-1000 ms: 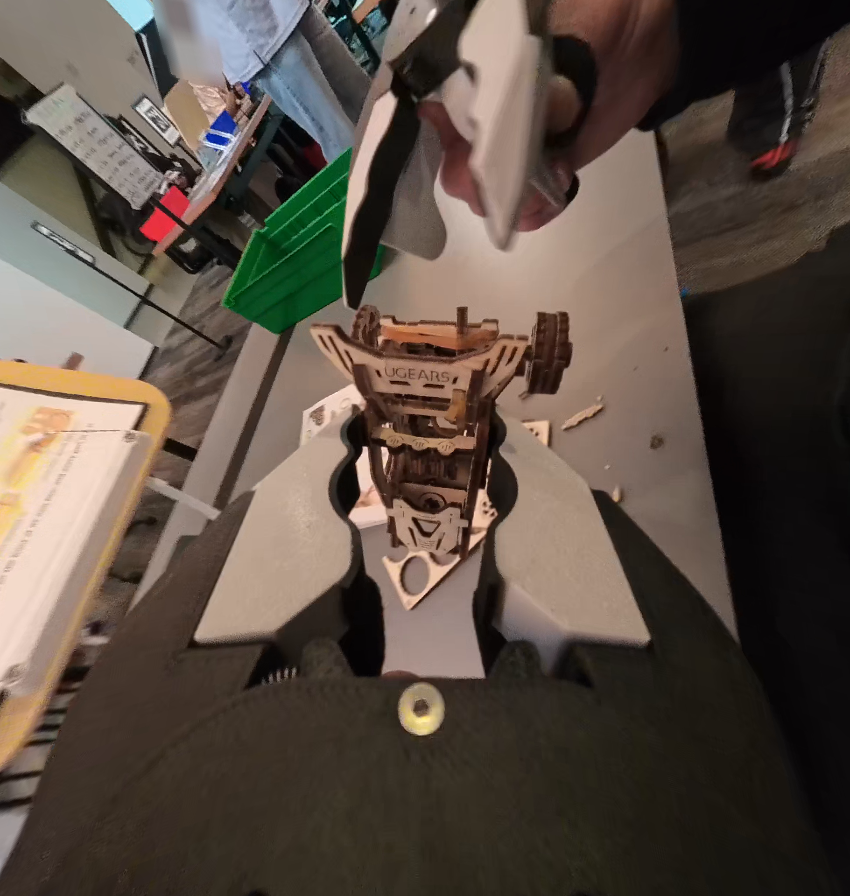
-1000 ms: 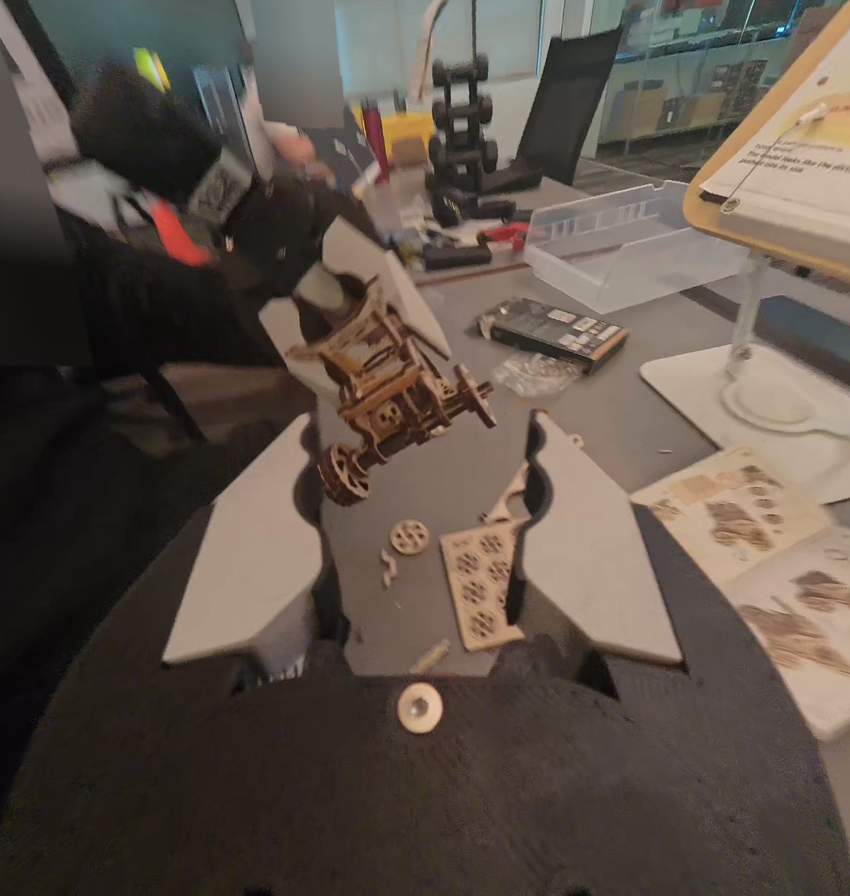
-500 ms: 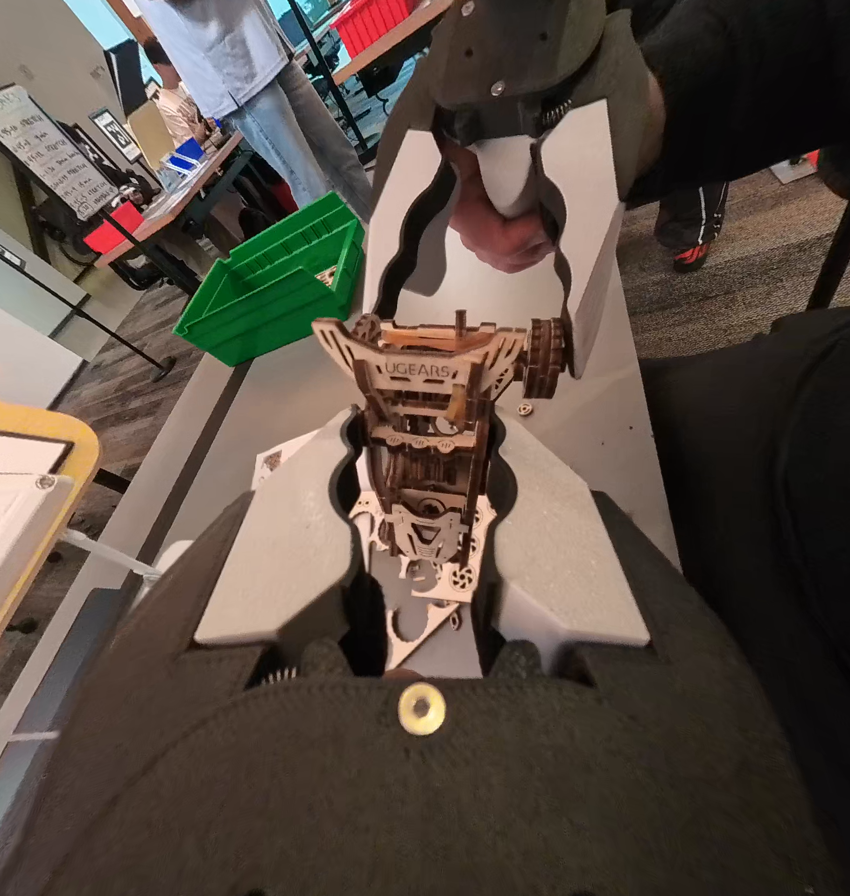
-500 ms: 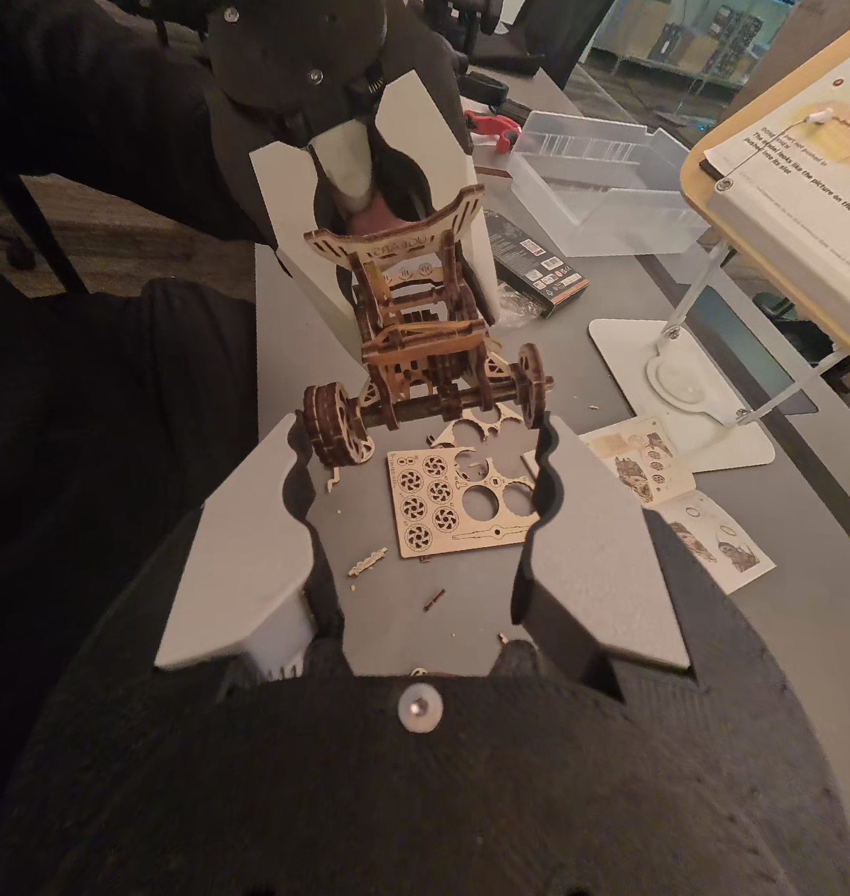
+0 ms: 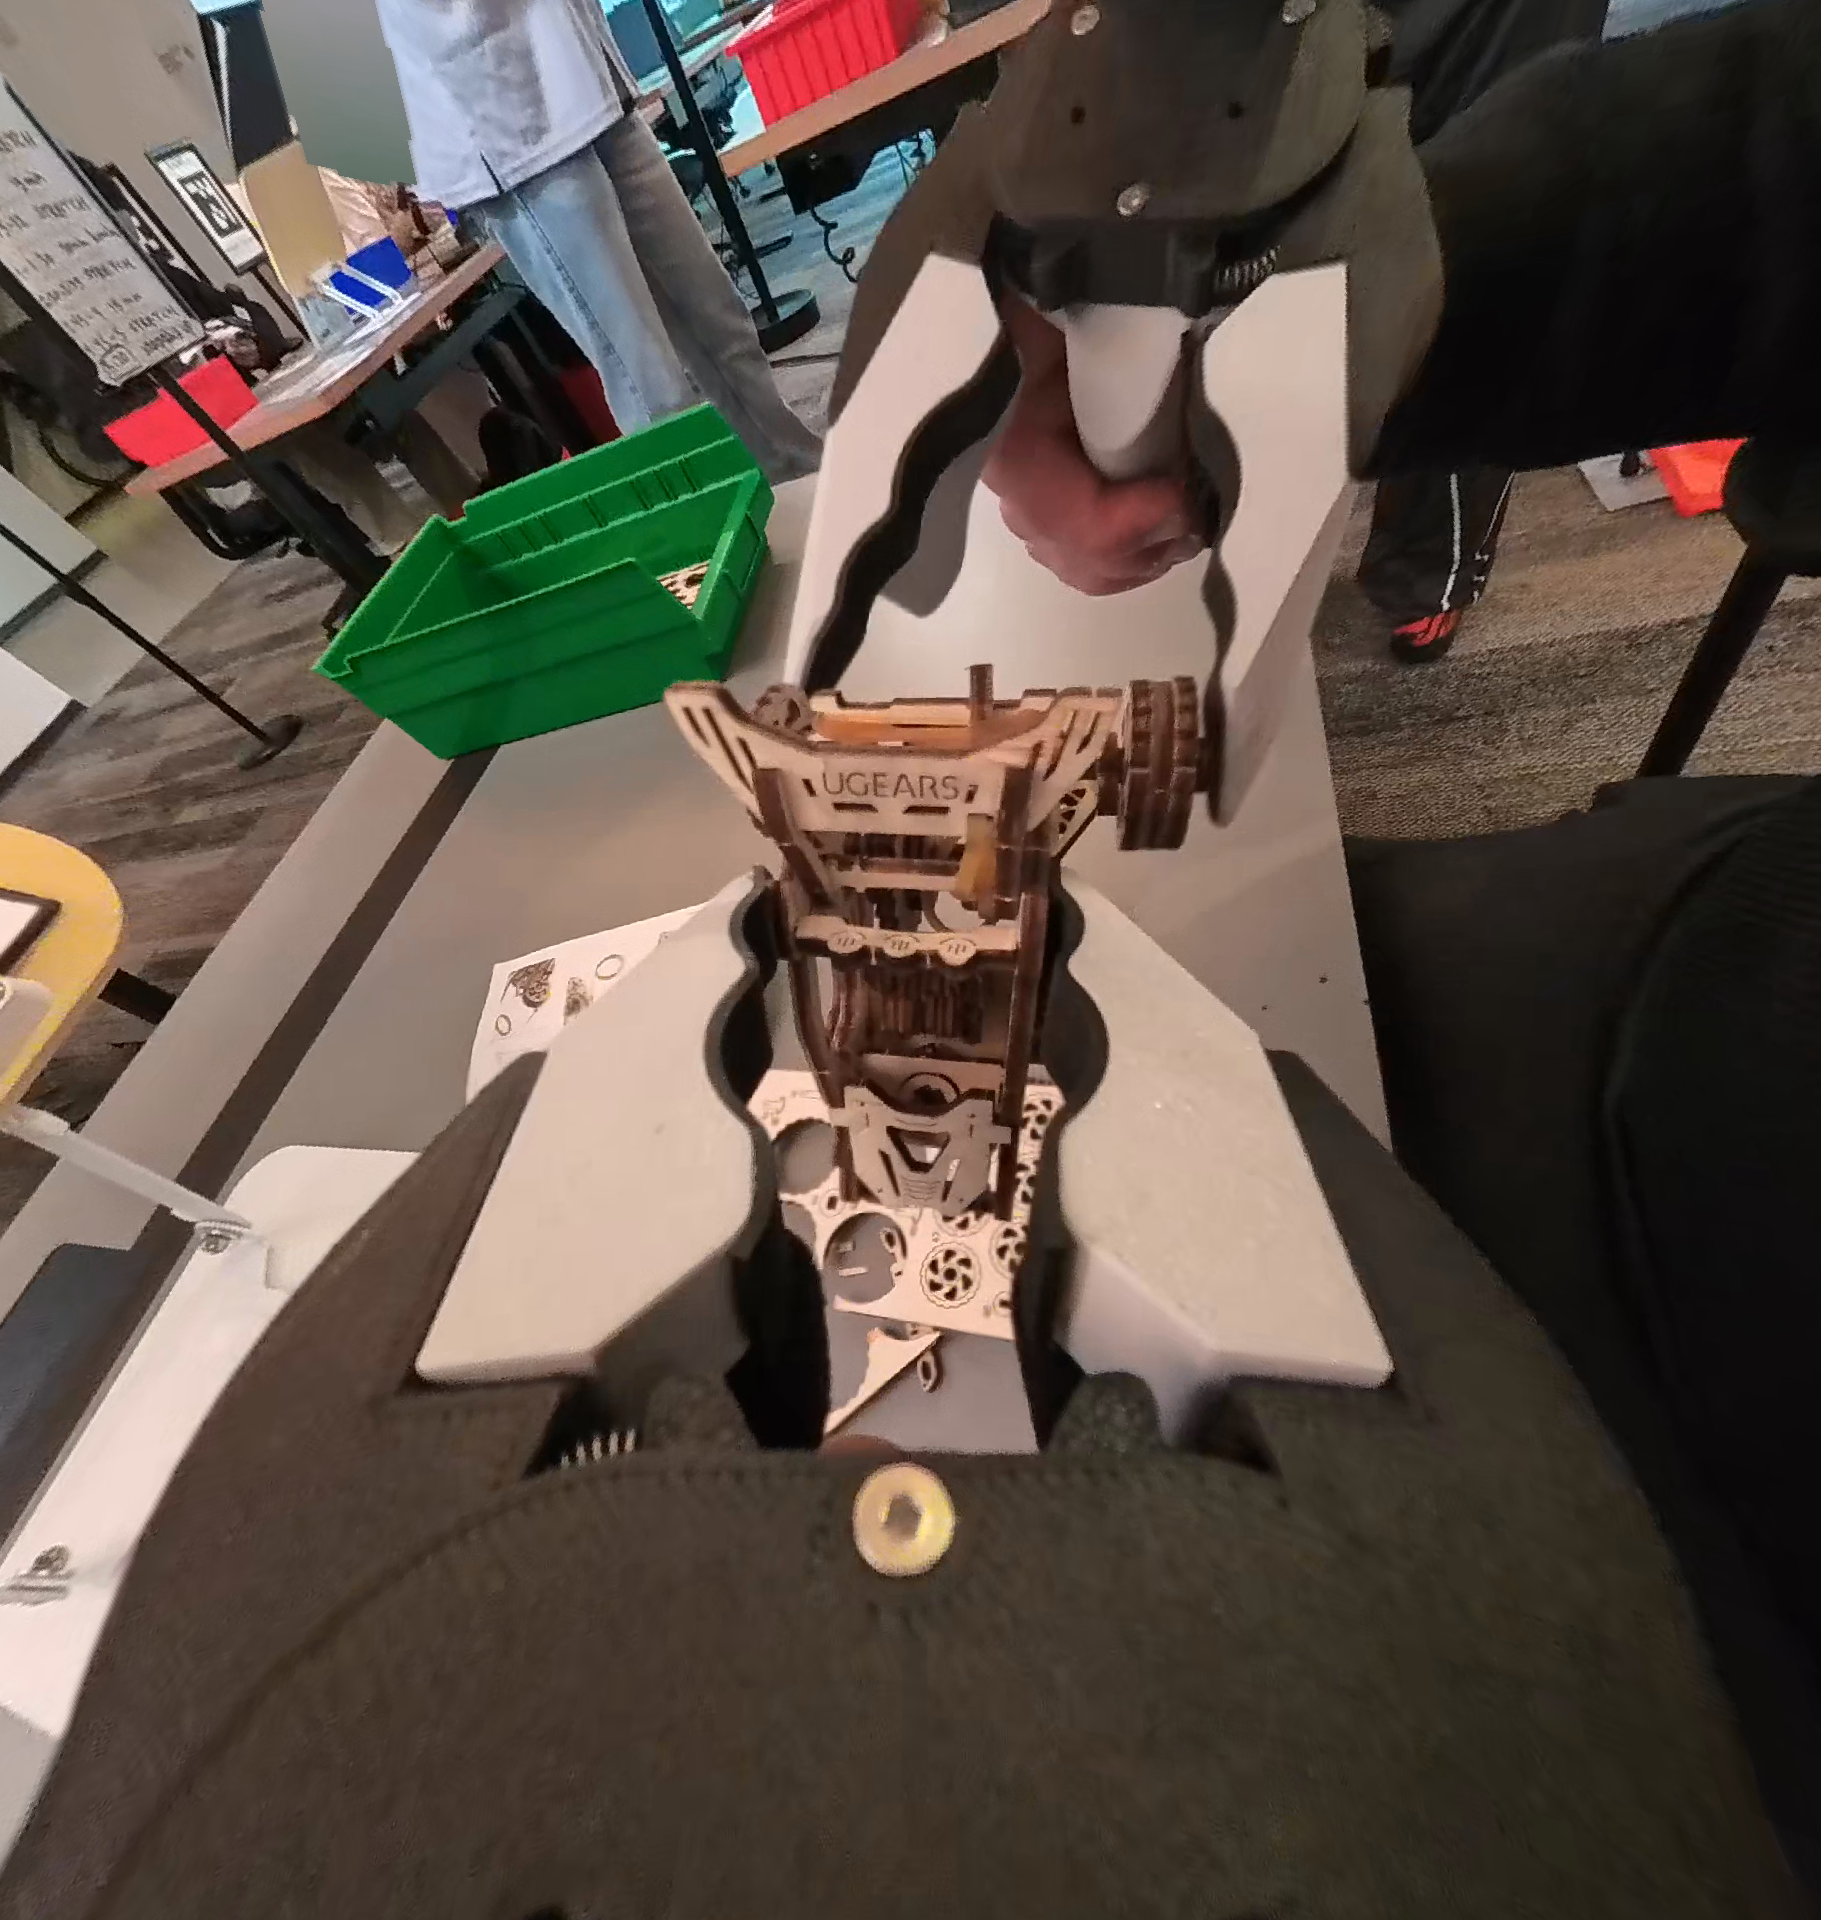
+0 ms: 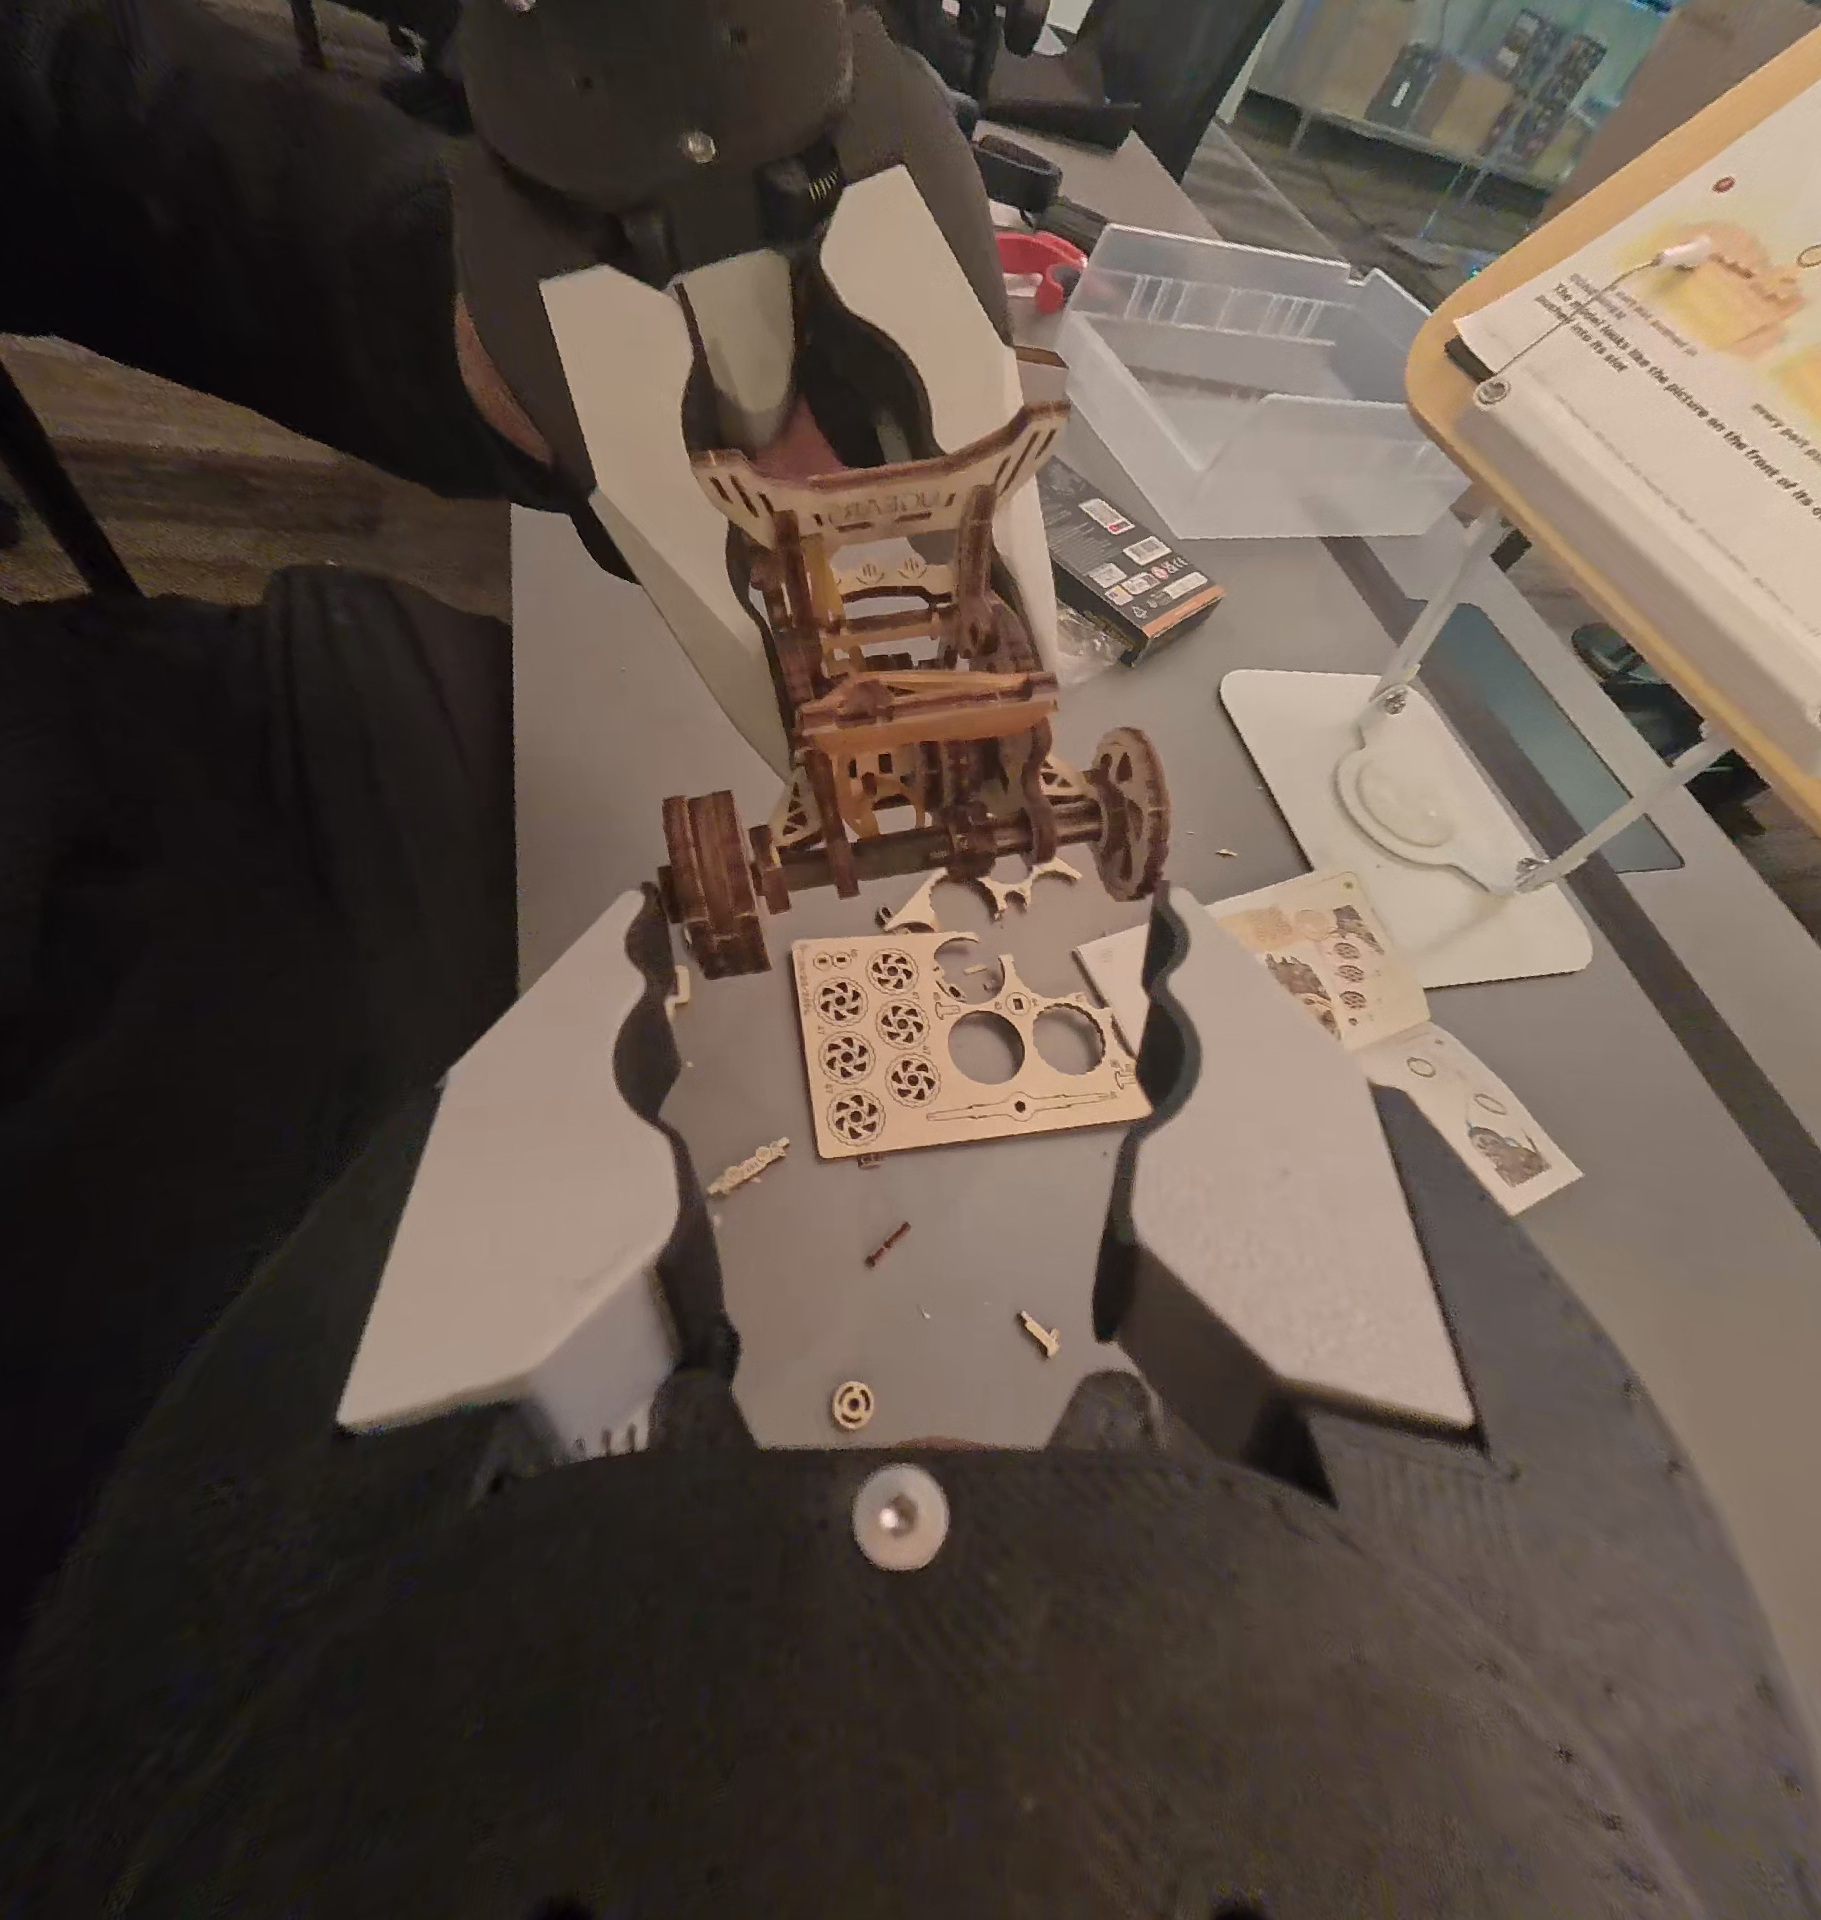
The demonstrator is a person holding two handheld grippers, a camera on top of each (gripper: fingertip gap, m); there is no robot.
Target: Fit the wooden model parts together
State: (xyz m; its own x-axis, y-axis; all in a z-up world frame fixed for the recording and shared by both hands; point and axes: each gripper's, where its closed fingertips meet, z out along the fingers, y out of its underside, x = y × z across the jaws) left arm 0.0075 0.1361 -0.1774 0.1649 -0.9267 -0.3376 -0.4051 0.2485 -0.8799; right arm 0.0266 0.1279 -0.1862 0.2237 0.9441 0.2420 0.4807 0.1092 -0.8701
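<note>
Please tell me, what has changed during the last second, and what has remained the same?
The right gripper swung round from off to the side to face the wooden model head-on, and closed in until its open jaws flank the model's axle, one beside the thick wheel. It has taken hold of nothing. The left gripper stayed shut on the model, holding it above the parts sheet, which lies on the table.

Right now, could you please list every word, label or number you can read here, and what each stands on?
I do not copy writing out; these bear it.
Wooden model: engraved mark on its top crossbar, clear.
Whiteboard: handwritten lines, blurred.
Instruction page on the yellow-rimmed stand: printed lines, partly clear.
Dark box: labels, too small.
Parts sheet: tiny engraved marks, too small.
</note>
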